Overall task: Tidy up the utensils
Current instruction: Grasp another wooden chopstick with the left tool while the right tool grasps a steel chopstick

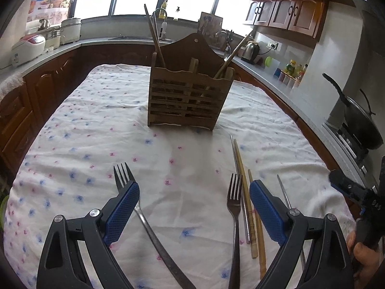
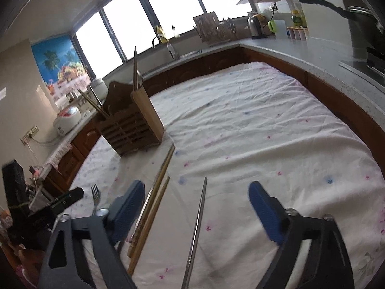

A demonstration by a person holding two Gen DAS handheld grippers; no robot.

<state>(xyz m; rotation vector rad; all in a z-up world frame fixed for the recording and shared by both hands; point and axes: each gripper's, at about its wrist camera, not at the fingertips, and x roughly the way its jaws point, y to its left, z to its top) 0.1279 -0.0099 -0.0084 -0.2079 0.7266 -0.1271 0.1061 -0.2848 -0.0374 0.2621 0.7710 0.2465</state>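
A wooden slatted utensil holder (image 1: 190, 91) stands on the flowered tablecloth (image 1: 96, 120), with chopsticks and a spoon in it; it also shows in the right wrist view (image 2: 130, 125). My left gripper (image 1: 194, 192) is open and empty over the cloth. Two forks lie there: one (image 1: 125, 178) under the left finger, one (image 1: 234, 192) inside the right finger. Wooden chopsticks (image 1: 243, 171) and a metal chopstick (image 1: 284, 192) lie to the right. My right gripper (image 2: 196, 197) is open and empty, with a metal chopstick (image 2: 198, 219) between its fingers and wooden chopsticks (image 2: 158, 187) by its left finger.
Kitchen counters (image 1: 276, 79) wrap around the table, with a rice cooker (image 1: 28, 48), a kettle (image 1: 251, 50) and a pan (image 1: 361, 120) on the stove. The right gripper shows at the right edge of the left wrist view (image 1: 353, 190).
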